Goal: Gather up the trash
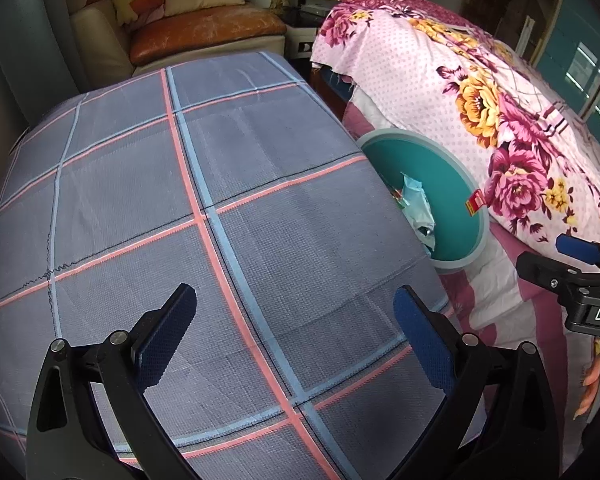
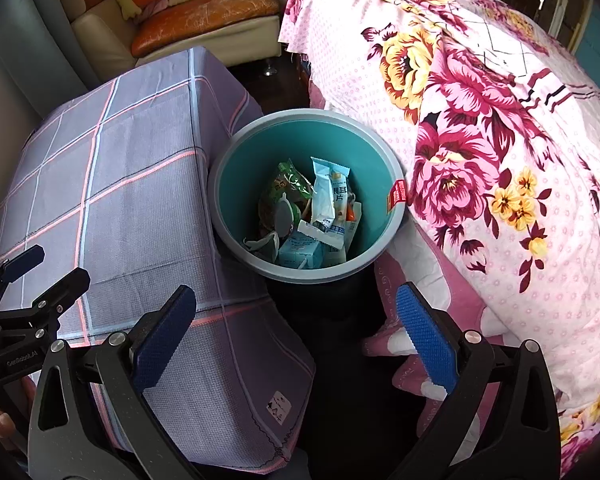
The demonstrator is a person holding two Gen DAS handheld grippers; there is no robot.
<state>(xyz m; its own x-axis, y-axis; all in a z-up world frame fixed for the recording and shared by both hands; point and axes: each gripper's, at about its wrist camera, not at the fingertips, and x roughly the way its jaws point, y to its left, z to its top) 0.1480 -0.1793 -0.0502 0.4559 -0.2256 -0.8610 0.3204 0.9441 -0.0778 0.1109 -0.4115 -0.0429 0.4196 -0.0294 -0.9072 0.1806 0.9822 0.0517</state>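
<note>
There were two grippers point(image 2: 296, 334) point(image 1: 296, 334), one teal bin point(image 2: 380, 160), one checked cloth point(image 2: 140, 184), one floral quilt point(image 2: 500, 140); the wrappers point(image 2: 328, 196) in the bin overlapped too much to count

Illumination: soft, even daylight; both views bright and sharp at centre. Fisheye distortion bows straight lines, with dark vignetting at all corners. The floor point(image 2: 340, 340) beneath the bin point(image 2: 236, 184) lies in deep shadow. No glare.

We see a grey-lilac cloth point(image 2: 140, 184) crossed by pink and blue stripes, a teal bin point(image 2: 236, 184) with a pale grey rim, and a pink dotted quilt point(image 2: 520, 240) printed with magenta and yellow flowers. Our tools' pads point(image 2: 426, 336) are blue.
</note>
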